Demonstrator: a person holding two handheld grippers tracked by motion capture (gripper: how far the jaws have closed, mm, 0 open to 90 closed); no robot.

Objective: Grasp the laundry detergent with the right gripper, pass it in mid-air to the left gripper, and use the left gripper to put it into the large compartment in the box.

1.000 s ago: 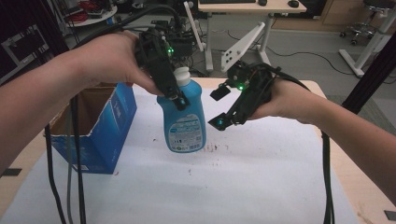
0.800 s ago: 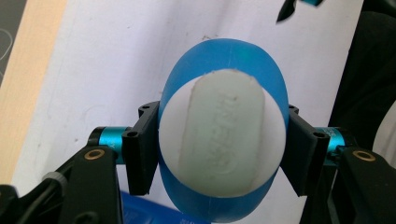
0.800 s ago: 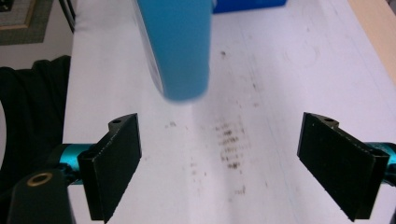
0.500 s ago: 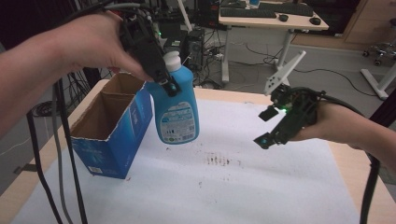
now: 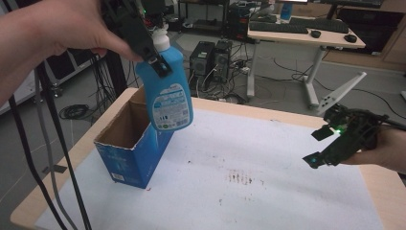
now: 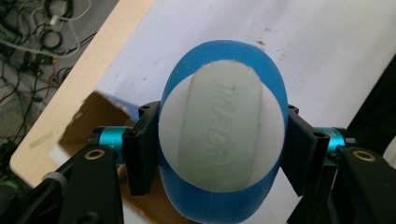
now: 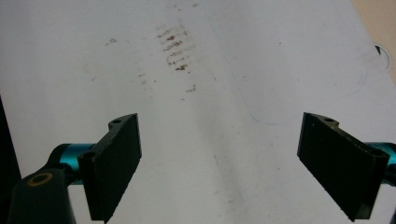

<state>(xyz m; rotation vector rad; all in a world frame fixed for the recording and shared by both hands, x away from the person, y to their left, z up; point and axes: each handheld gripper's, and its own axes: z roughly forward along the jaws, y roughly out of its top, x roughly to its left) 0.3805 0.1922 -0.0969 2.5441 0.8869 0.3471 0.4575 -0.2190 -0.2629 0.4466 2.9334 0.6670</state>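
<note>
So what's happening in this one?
A person works at a table with a gripper in each hand. The left gripper is clamped on the neck of a blue bottle with a white cap, holding it in the air above an open blue cardboard box. The right gripper hovers over the white table cover with its jaws wide apart and nothing between them.

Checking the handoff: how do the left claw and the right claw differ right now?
The left claw is shut on the blue bottle, just below its white cap; the right claw stands wide open with nothing between its jaws. The left is raised above the open blue box; the right sits low over the white sheet. Both have black jaws.
</note>
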